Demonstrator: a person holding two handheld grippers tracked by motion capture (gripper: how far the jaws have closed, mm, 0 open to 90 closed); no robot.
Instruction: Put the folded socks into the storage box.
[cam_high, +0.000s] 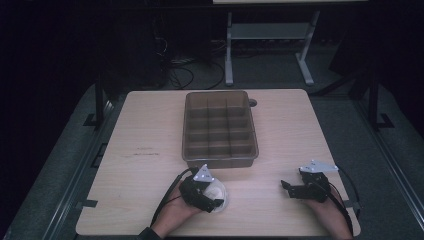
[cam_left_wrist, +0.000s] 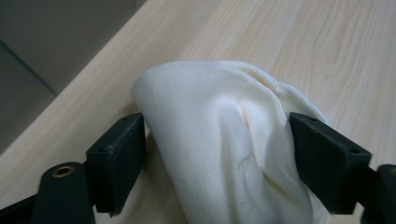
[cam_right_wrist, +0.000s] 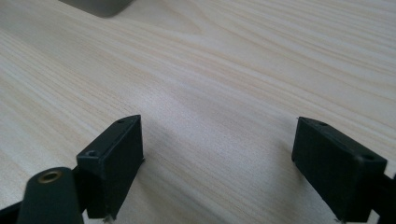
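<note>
Cream knit cloth (cam_left_wrist: 224, 149), bunched into a soft mound, sits on the wood worktop (cam_high: 150, 130) just on the person's side of the brown divided tray (cam_high: 220, 129), near its front-left corner. Left tool (cam_high: 216, 200) straddles it w/ jaws spread wide. In the left gripper view the cloth fills the gap between them and brushes both pads, but I see no squeeze, so not a real clamp. Right tool (cam_high: 285, 187) hangs apart over bare wood, well to the right of the tray front, nothing in it.

Handling, judged: light, floppy, no stiffness, so it'll sag and trail once lifted. Not fragile and not slippery, since the knit should catch on the pads. Best hold prob. at the thick fold on top of the mound, where layers stack up. A pinch on one thin edge risks the bundle unrolling. Close fully, as cloth compresses a lot.
</note>
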